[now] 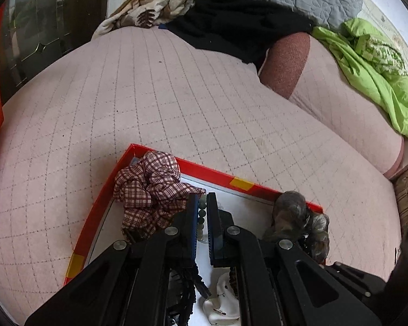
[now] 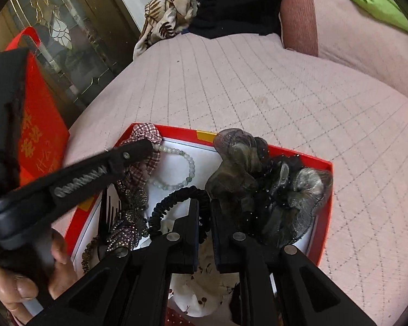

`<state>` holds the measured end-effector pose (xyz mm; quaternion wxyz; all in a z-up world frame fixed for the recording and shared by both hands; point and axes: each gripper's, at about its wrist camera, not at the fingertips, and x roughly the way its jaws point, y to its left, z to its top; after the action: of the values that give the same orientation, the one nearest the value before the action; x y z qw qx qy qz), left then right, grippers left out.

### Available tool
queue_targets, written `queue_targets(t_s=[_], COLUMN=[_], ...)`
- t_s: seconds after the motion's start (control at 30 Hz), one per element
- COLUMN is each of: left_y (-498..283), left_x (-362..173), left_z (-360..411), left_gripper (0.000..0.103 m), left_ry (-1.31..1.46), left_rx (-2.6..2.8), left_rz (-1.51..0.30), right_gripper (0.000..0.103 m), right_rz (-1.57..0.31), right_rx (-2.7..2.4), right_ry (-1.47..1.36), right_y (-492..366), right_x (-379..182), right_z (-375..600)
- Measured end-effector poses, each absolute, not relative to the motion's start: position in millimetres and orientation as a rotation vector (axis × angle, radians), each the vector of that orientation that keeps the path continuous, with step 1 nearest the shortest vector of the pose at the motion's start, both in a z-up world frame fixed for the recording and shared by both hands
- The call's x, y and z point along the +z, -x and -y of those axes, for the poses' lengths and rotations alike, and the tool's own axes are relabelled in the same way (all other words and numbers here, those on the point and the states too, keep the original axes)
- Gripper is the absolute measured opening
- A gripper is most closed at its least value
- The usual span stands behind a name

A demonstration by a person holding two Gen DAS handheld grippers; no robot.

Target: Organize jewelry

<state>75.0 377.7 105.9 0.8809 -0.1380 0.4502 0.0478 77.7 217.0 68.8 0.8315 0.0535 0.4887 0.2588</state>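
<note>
A red box (image 1: 204, 168) (image 2: 326, 190) with a white floor lies on a pink quilted bed (image 1: 149, 95). My left gripper (image 1: 203, 197) (image 2: 149, 145) reaches into it, shut on a pale green bead bracelet (image 1: 202, 213) (image 2: 189, 163) whose loop lies on the box floor. My right gripper (image 2: 204, 202) is shut on a black coiled hair tie (image 2: 171, 199), which runs between its fingers. A plaid scrunchie (image 1: 147, 184) (image 2: 147, 131) sits in the far left corner. A grey gauze hair bow (image 1: 291, 212) (image 2: 239, 163) fills the right side.
Also in the box are a black comb (image 2: 107, 212), a rhinestone clip (image 2: 125, 231) and a white flowered scrunchie (image 2: 201, 285). A red lid with gold writing (image 2: 40, 125) stands to the left. A hand (image 2: 21, 285) holds the left gripper. Green cloth (image 1: 380, 81) and bedding lie beyond.
</note>
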Motion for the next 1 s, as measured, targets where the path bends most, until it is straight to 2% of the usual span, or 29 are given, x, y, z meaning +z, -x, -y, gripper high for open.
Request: queue_targets(t_s=[0.13,0.17,0.2,0.27,0.33,0.5,0.6,0.83,0.9,1.0], left_y=[-71,-69,-67,-63,-58,-44,-32,-3,14,39], left_x=[114,117,119,126,132,146,150,157,160,161], left_z=[-379,-379,-379,-379,-377,-371,-365,-334,-321,-306], left_gripper=[0.007,0.012,0.021,0.031,0.033,0.047,0.053,0.056,0.066,0.074], left_ry=[0.305,0.306,0.308,0.311,0.306,0.258,0.207,0.113,0.094,0.091], left_rx=[0.095,0.095,0.097,0.105,0.111,0.153,0.189,0.218,0.218,0.218], left_rz=[-0.9,-0.891,-0.879,-0.846,-0.821,-0.763,-0.74,-0.709,-0.693,-0.683], right_gripper=[0.014,0.015,0.02,0.029,0.033,0.045,0.045,0.051,0.051,0.054], right_rz=[-1.031,-1.027,-1.023,-1.008,-0.992,-0.967,-0.963,-0.97,-0.964,-0.953], right_rx=[0.553,0.554,0.555,0.557,0.553,0.526,0.497,0.406,0.382,0.354], right_ry=[-0.123,-0.124,-0.124,-0.12,-0.114,-0.108,-0.096,-0.035,-0.008,0.01], right_y=[-77,-76,-74,-71,-66,-45,-25,24,41,58], right_x=[71,73,76,83,91,108,112,108,108,108], right_z=[-212,-210,-209,-206,-203,-182,-161,-117,-104,-90])
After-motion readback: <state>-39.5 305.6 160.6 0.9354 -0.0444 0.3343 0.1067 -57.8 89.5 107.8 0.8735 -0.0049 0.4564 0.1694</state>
